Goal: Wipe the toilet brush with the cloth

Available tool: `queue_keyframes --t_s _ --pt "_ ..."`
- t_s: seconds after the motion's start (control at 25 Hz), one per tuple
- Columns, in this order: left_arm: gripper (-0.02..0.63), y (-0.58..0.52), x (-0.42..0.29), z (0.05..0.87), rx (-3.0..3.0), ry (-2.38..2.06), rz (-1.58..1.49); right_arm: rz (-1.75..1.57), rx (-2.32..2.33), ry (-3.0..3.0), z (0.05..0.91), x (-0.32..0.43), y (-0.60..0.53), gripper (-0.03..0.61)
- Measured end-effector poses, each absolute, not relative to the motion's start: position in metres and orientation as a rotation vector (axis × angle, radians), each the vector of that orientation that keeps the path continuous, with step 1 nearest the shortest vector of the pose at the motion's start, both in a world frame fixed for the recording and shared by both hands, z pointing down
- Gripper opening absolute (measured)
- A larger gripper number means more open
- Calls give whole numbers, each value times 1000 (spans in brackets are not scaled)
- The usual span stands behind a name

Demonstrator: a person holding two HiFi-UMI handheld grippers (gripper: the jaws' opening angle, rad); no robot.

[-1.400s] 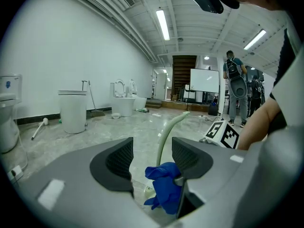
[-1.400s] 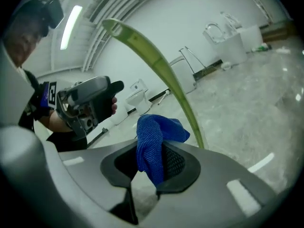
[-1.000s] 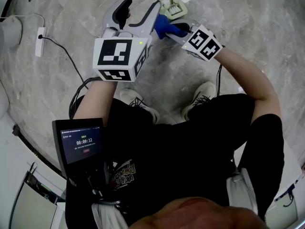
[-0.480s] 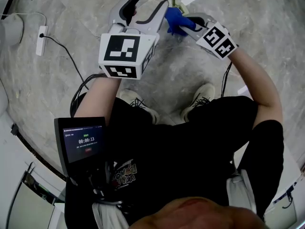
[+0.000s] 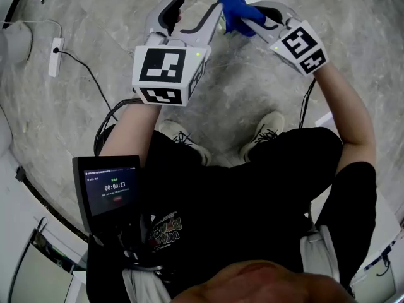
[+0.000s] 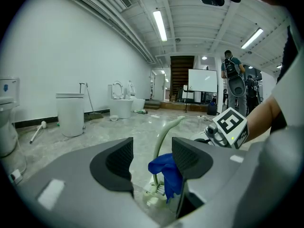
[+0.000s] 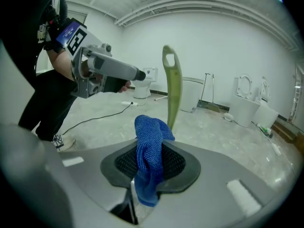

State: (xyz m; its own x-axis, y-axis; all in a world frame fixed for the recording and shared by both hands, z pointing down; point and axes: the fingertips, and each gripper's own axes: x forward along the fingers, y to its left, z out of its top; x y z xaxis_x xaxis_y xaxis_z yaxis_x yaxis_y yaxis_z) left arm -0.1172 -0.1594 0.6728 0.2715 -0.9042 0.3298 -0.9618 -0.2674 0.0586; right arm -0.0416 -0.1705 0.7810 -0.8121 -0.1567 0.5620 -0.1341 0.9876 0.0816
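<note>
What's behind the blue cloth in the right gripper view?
The green toilet brush handle rises just behind the cloth. Its lower end is covered by the cloth and the right hand-held gripper.

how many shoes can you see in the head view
2: the left shoe and the right shoe stand side by side on the floor. Their rear parts are hidden behind the person's shirt.

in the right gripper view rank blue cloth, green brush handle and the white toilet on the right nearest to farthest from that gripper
1. blue cloth, clamped in the jaws.
2. green brush handle, upright just beyond.
3. white toilet, far right by the wall.
</note>
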Motion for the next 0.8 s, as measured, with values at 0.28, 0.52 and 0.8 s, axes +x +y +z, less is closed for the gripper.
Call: queue_keyframes --t_s 0.28,0.52,0.8 --pt "258 -160 -119 671 2294 -1737 331 -139 256 -2709 701 -39 -161 92" --pt "258 -161 -117 670 2298 -1731 324 -164 356 -2818 633 -22 -150 92" --pt "258 -159 -116 669 2284 -1729 322 -247 341 -2848 602 7 -131 92"
